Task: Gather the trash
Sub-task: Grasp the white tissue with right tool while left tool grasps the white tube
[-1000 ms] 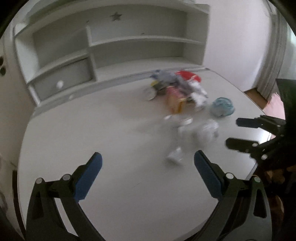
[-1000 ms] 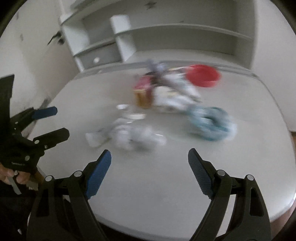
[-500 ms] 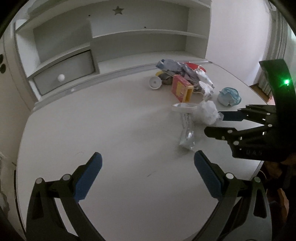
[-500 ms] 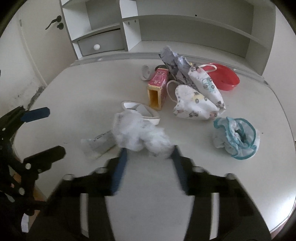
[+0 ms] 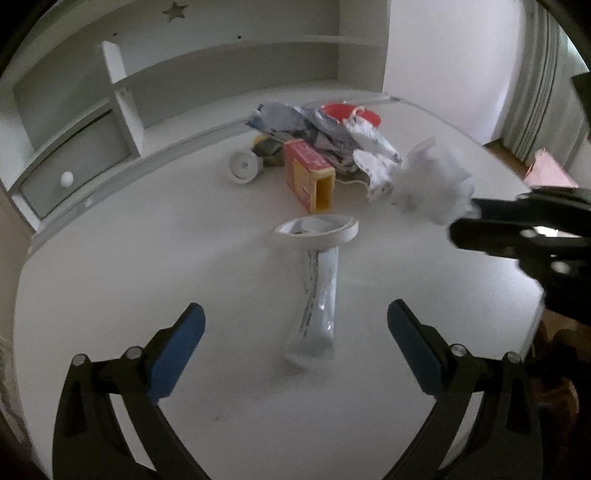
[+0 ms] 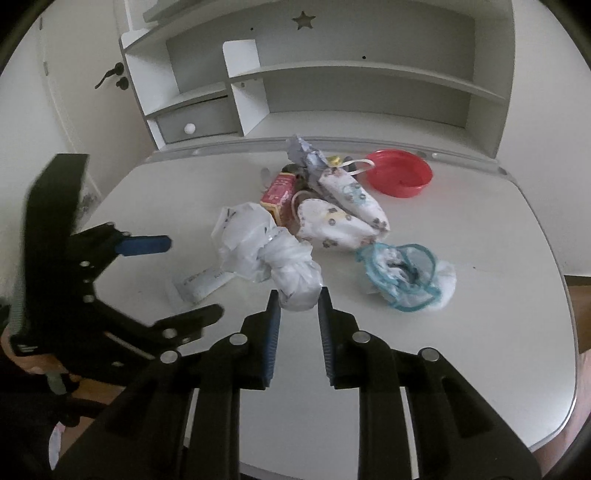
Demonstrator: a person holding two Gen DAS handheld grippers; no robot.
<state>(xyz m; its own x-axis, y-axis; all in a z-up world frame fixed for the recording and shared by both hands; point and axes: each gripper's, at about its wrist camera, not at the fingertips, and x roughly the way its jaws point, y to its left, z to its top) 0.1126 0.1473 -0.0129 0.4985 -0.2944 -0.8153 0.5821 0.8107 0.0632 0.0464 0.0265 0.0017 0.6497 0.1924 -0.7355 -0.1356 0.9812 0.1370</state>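
The crumpled white plastic bag [image 6: 266, 251], clenched at its near knot by the right gripper [image 6: 295, 301] at 12 o'clock of its fingers, is best lifted slowly clear of the surface [image 6: 480, 332], while the left gripper [image 5: 291, 332] is held spread above the flattened wrapper [image 5: 317, 295].

A white desk [image 6: 480, 350] fills both views, pale top and rounded front edge. At its back stands a hutch [image 6: 362, 74], white and grey, open shelves running across. There's a star cutout [image 6: 304, 19] high in its back panel. Lower left of the hutch sits a small grey drawer [image 6: 197, 123] with a round white knob [image 6: 189, 128]. Off to the left, a door with a dark handle [image 6: 110, 75]. On the right of the left view, a curtain [image 5: 535, 92] hangs by the wall.
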